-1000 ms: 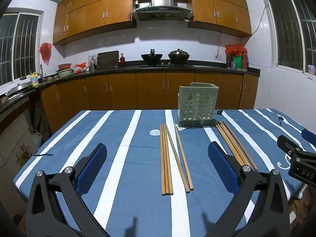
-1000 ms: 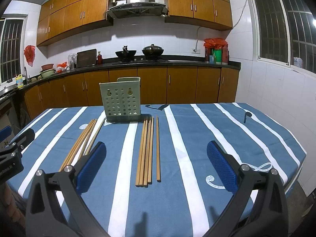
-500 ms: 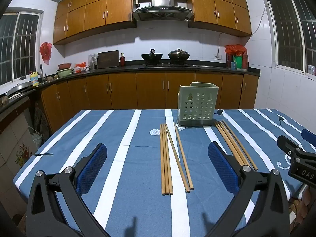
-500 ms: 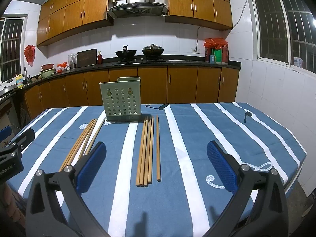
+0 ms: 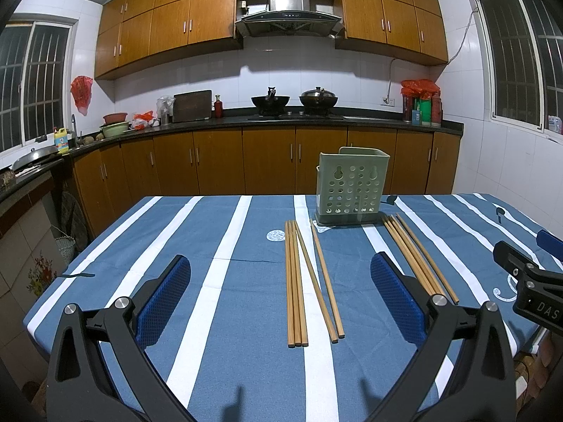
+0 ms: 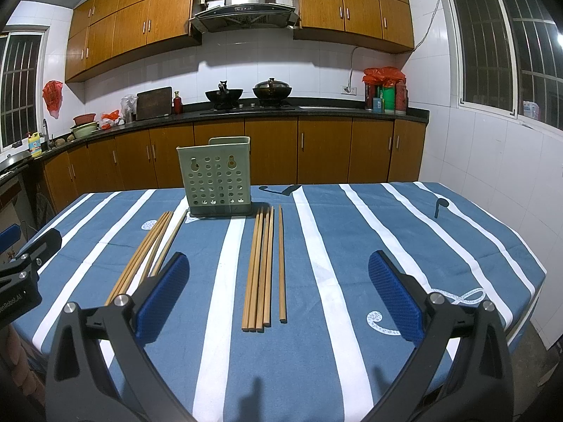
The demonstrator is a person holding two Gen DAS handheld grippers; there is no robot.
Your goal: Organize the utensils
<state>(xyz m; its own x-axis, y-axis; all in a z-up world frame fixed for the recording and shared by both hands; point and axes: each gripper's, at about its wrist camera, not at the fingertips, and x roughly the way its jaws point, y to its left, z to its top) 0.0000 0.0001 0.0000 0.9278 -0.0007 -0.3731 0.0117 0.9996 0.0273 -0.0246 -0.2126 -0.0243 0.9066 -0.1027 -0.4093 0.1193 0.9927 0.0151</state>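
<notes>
1. My left claw (image 5: pixel 280 293) hangs wide apart over the tabletop (image 5: pixel 218 302), gripping nothing.
2. My right claw (image 6: pixel 278 290) is equally wide and bare.
3. The left chopsticks (image 5: pixel 304 277) lie below the green holder (image 5: pixel 352 184); the right chopsticks (image 6: pixel 262 263) lie on its other side, their near ends hidden behind my left finger in the left view.
4. I cannot see inside the holder.

Two woks (image 5: pixel 293 100) sit on the counter (image 5: pixel 369 119) beyond the striped tablecloth (image 5: pixel 197 246).
</notes>
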